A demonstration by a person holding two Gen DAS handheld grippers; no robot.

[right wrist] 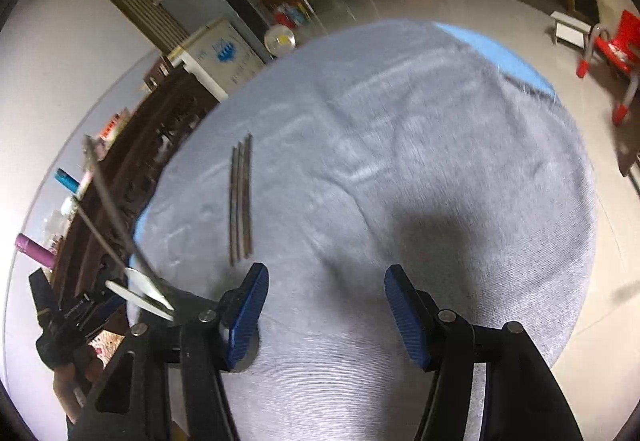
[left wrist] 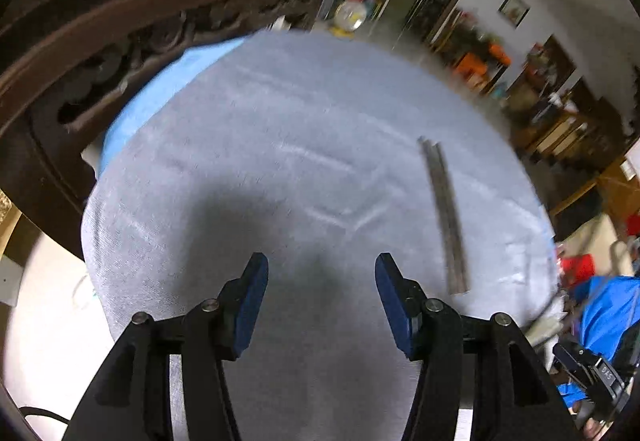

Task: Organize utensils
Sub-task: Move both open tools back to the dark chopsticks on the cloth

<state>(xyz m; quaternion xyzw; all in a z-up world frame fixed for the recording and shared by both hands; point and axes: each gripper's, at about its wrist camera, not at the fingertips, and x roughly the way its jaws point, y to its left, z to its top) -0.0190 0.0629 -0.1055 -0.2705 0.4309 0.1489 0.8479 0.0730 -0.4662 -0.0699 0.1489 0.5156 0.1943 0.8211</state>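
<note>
Spread and empty, the left gripper [left wrist: 321, 269] hovers over the woven grey tablecloth [left wrist: 280, 129]; the chopsticks [left wrist: 444, 213] lie flat ahead to its right. From the right gripper [right wrist: 324, 281], likewise agape, they sit ahead-left. Thin, stiff, light, probably slick metal (blur hides detail), so pinch mid-length, where they lie bunched.

Both wrist views look steeply down from close above the grey cloth-covered round table [left wrist: 248, 145], apparently from opposite sides; both share the cloth and the bundle of thin dark sticks [left wrist: 446, 213] [right wrist: 241, 201].
</note>
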